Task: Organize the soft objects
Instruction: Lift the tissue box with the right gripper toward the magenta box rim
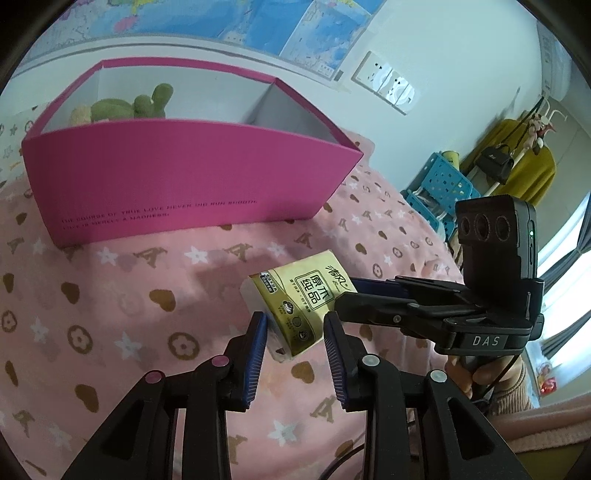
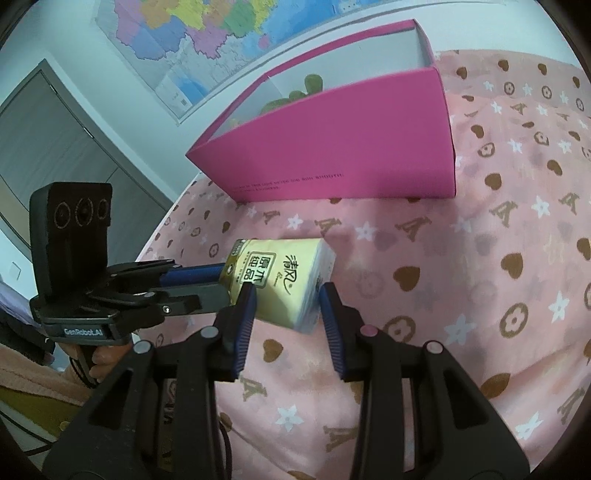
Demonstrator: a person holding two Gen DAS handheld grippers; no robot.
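Observation:
A yellow tissue pack [image 1: 299, 301] lies on the pink patterned bedspread [image 1: 110, 302]. Both grippers reach it from opposite ends. My left gripper [image 1: 295, 325] has its fingers on either side of the pack's near end, a small gap showing. My right gripper [image 2: 286, 299] straddles the pack [image 2: 284, 277] at its other end, its fingers right against the pack's sides. Whether either grips the pack is unclear. Behind stands a pink open box [image 1: 177, 173] with a green plush toy [image 1: 133, 105] inside; the box also shows in the right wrist view [image 2: 351, 147].
A wall with maps [image 2: 207, 33] rises behind the box. Blue plastic crates [image 1: 439, 188] and a yellow garment on a rack [image 1: 524, 158] stand right of the bed. A grey door [image 2: 55, 140] is to the left.

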